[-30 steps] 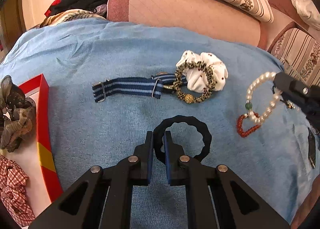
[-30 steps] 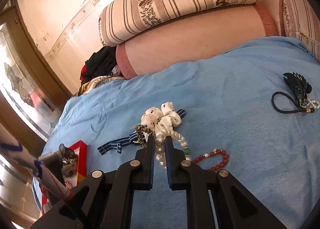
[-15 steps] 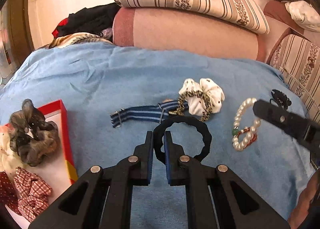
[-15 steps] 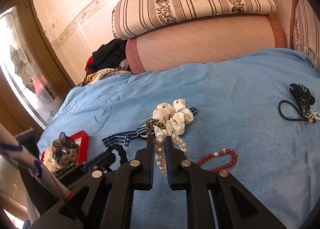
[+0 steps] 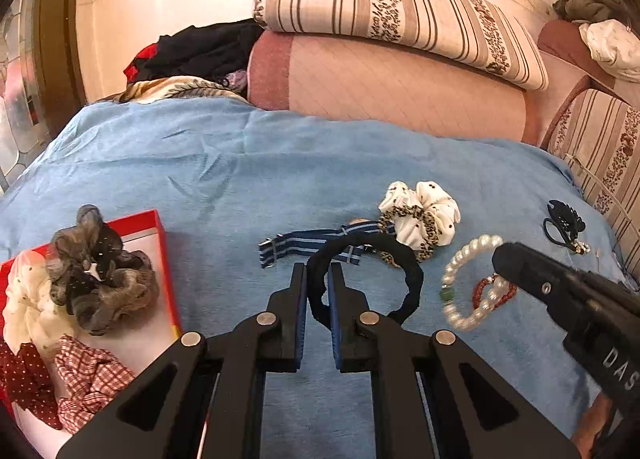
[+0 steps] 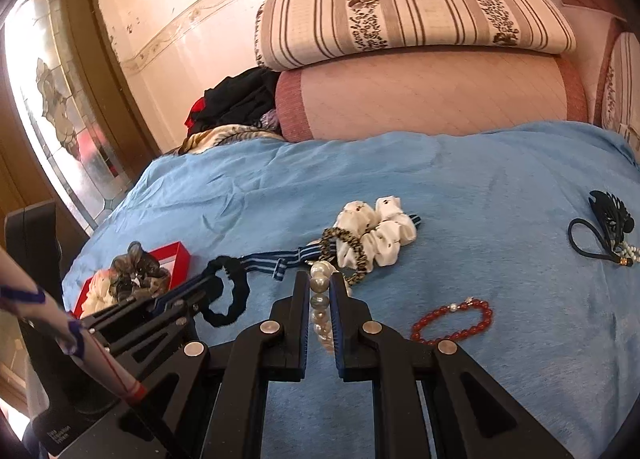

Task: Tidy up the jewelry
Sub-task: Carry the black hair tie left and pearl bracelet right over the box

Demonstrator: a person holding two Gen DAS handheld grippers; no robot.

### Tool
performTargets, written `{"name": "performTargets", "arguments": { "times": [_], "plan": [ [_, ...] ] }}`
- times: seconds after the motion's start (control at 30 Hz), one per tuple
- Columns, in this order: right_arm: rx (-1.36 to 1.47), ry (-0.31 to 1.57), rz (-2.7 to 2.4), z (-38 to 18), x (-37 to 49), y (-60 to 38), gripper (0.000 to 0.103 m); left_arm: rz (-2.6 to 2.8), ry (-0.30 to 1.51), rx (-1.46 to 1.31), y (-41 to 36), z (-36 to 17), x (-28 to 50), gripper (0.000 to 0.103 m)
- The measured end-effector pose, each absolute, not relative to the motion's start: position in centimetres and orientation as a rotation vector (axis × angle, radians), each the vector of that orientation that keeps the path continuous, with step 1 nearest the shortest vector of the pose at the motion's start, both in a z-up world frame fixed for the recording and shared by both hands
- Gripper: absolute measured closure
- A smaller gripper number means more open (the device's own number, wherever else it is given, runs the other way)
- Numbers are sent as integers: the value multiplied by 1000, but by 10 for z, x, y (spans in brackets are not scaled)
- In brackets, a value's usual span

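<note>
My left gripper [image 5: 318, 271] is shut on a black hair tie [image 5: 408, 279], held above the blue bedspread [image 5: 240, 179]. In the right wrist view the same left gripper [image 6: 212, 275] and black hair tie [image 6: 236, 299] show at lower left. My right gripper [image 6: 319, 279] is shut on a pearl bracelet [image 6: 320, 303], also lifted; from the left wrist view the pearl bracelet [image 5: 460, 279] hangs from the right gripper [image 5: 504, 259]. A red box [image 5: 168, 271] at left holds several scrunchies [image 5: 100, 279]. On the bedspread lie a red bead bracelet [image 6: 456, 323], a white scrunchie [image 6: 380, 239], a leopard tie [image 6: 352, 255] and a striped blue strap [image 6: 272, 263].
A black hair clip with a dark elastic loop [image 6: 604, 231] lies at far right on the bedspread. Striped and pink bolsters [image 5: 392, 79] line the back edge, with a pile of dark clothes [image 5: 200, 51] at back left. A person's sleeve [image 6: 60, 331] shows at lower left.
Both grippers have risen off the bedspread with their items. The left one tilted up and now sees the red box fully; the right one carried the pearls away from the red bead bracelet.
</note>
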State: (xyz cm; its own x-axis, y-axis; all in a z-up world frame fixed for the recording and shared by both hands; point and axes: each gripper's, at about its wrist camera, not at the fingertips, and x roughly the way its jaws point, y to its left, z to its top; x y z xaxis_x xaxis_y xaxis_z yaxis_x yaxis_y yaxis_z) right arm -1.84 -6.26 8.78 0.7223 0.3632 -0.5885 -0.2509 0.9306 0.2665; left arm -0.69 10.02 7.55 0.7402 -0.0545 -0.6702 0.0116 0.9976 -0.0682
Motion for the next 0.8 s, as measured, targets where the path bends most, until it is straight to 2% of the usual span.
{"name": "performTargets", "arguments": {
  "times": [0.33,0.8],
  "plan": [
    [142,653,362,98,-50,-42,92,4,692,-85,121,98,-35,93],
    [116,630,453,115,-127,13,92,127,647,-120,198,110,-129,93]
  ]
}}
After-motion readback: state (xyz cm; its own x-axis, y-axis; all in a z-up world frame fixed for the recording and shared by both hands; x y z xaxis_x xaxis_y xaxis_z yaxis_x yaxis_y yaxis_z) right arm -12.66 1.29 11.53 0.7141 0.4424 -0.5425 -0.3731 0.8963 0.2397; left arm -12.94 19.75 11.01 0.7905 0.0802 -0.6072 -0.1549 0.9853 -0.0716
